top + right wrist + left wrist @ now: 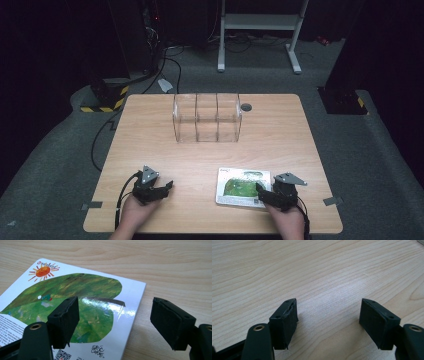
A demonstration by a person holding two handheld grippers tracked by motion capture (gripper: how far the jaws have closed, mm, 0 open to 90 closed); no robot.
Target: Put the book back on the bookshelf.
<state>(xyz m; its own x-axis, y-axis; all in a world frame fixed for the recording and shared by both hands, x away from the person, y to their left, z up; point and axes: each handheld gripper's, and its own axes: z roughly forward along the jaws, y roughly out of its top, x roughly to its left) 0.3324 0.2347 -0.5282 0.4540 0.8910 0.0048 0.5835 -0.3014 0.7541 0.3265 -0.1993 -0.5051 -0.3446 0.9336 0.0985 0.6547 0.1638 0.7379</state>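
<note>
table: the pale wood-grain rectangular table (150, 135) is carrying everything; bare stretch in the middle, small dark round grommet (245, 107) sitting near the far edge.
organiser: the clear acrylic three-bay box (207, 117) is standing upright toward the far side, well apart from both hands. Looking empty.
book: the thin glossy white picture book with a green leaf and orange sun on its cover (75, 302) is lying flat near the front edge, right of centre, just ahead of the right hand.
book handling: judging it light, fairly stiff as a slab, but flexing if pinched by one corner. Laminated cover is throwing glare, so I'm expecting it to be slippery against the pads. Not fragile, though corners could be creasing.
where to grip: lying flush on the wood, so no gap under it. I'd be going for the near right edge, one jaw sliding under, one on top; a deep bite along the edge rather than a corner.
right gripper: the black two-jaw right gripper (115, 322) is sitting at the book's near right corner, jaws spread wide, left jaw over the cover, right jaw over bare wood. Holding nothing.
left gripper: the black two-jaw left gripper (328, 320) is idling over bare table at front left, jaws apart, nothing between them.
</note>
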